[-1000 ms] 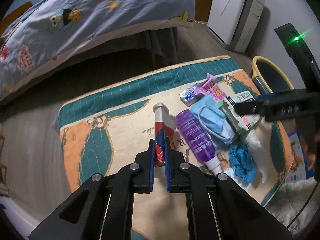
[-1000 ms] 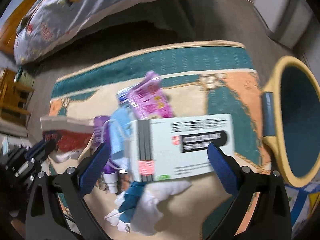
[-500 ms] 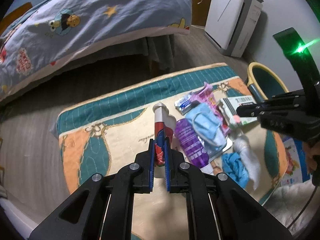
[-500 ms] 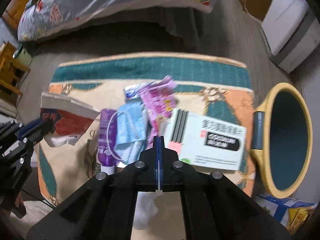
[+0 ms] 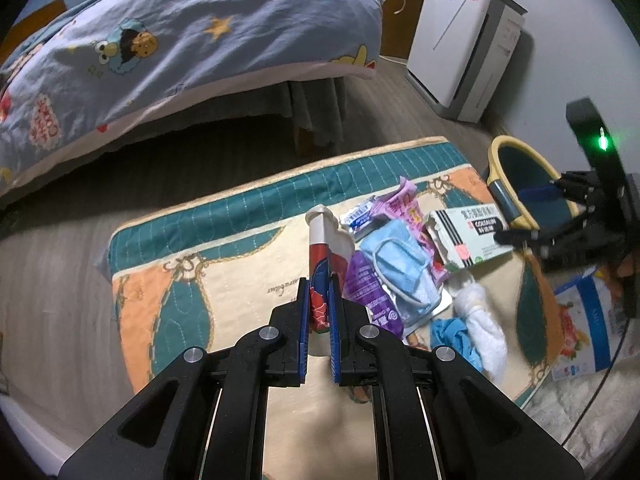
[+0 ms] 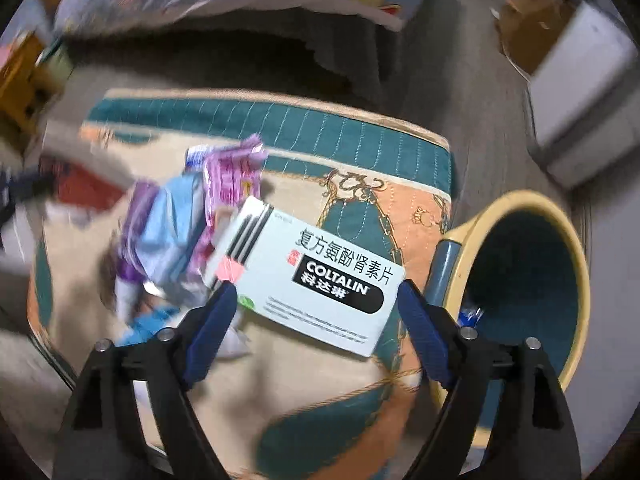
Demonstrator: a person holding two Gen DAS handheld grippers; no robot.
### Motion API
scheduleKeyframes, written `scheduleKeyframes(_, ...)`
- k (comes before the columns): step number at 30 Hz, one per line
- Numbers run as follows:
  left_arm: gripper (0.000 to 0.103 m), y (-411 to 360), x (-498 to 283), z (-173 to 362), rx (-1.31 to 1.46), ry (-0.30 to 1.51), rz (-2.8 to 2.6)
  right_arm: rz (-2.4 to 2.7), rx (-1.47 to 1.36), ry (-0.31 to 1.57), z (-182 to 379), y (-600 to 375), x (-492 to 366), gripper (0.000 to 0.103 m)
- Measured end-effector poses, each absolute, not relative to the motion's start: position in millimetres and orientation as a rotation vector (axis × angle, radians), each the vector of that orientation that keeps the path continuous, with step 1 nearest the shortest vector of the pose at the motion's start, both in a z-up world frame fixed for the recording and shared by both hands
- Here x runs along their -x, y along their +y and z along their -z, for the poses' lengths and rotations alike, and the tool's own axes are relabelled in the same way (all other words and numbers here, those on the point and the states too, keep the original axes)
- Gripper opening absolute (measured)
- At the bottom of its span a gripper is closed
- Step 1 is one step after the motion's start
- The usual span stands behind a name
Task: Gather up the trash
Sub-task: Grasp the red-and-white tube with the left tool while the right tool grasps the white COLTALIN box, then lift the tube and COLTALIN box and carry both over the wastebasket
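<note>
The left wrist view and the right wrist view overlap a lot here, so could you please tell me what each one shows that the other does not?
Only the left wrist view shows the left gripper shut on the red and white tube, the right gripper from outside, and the white cloth. Only the right wrist view shows the right gripper open on either side of the medicine box, whose COLTALIN label is legible, and something blue inside the bin. Both show the medicine box, blue face mask, purple tube, pink wrapper, bin, mat and bed.
</note>
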State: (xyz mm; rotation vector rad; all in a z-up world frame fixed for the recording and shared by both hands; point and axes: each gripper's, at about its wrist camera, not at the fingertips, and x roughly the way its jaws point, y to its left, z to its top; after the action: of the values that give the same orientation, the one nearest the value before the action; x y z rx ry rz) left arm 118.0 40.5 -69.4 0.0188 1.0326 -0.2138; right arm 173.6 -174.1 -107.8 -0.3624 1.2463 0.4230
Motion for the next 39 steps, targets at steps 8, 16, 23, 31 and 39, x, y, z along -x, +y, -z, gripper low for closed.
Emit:
scheduleKeyframes(8,0.009,36,-132,64,0.042,1.026,0.228,-0.552,0.587,1.284,146,-172,-176,0.091)
scheduleKeyframes(16,0.009,38,-147,77,0.070,1.062,0.218,-0.606,0.620,1.261,165,-148,-204,0.097)
scheduleKeyframes(23,0.009,40,-153,78,0.077,1.066,0.223,-0.638,0.543,1.288,176,-141,-223,0.091)
scheduleKeyframes(31,0.009,28,-155,60,0.032,1.035,0.226,-0.673,0.393,1.306,157,-169,-225,0.074)
scheduleKeyframes(39,0.009,4,-155,39,-0.035,0.981,0.250,-0.624,0.321,1.300,122,-197,-208,0.073)
